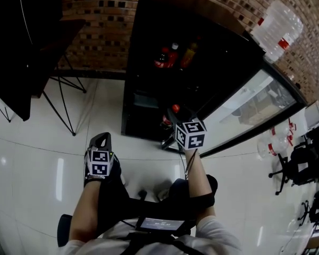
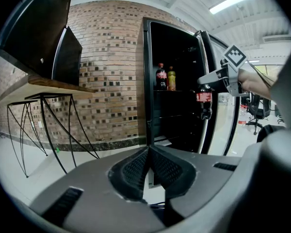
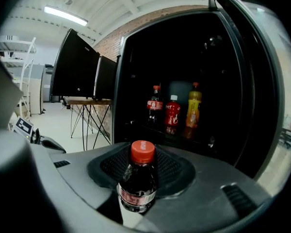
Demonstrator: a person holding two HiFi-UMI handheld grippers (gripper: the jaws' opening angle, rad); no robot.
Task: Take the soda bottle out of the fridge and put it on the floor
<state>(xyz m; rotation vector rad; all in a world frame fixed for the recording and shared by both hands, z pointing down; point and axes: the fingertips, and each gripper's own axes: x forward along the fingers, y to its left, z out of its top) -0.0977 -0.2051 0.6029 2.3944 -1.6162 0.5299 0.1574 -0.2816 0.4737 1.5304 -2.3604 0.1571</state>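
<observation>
The soda bottle [image 3: 138,181], dark cola with a red cap and red label, sits upright between my right gripper's [image 3: 140,171] jaws, which are shut on its body. In the head view that gripper [image 1: 173,122] holds the bottle [image 1: 169,118] just outside the open black fridge [image 1: 149,47], low at its front. From the left gripper view the bottle [image 2: 204,99] hangs in front of the fridge door. My left gripper [image 1: 100,141] is lower left, away from the fridge, with its pads [image 2: 157,166] closed together and nothing between them.
Three more bottles [image 3: 172,110] stand on a shelf inside the fridge. Its glass door [image 1: 252,102] swings out to the right. A black table with thin metal legs [image 1: 64,97] stands at the left. Water jugs [image 1: 279,25] and office chairs [image 1: 300,163] are at the right.
</observation>
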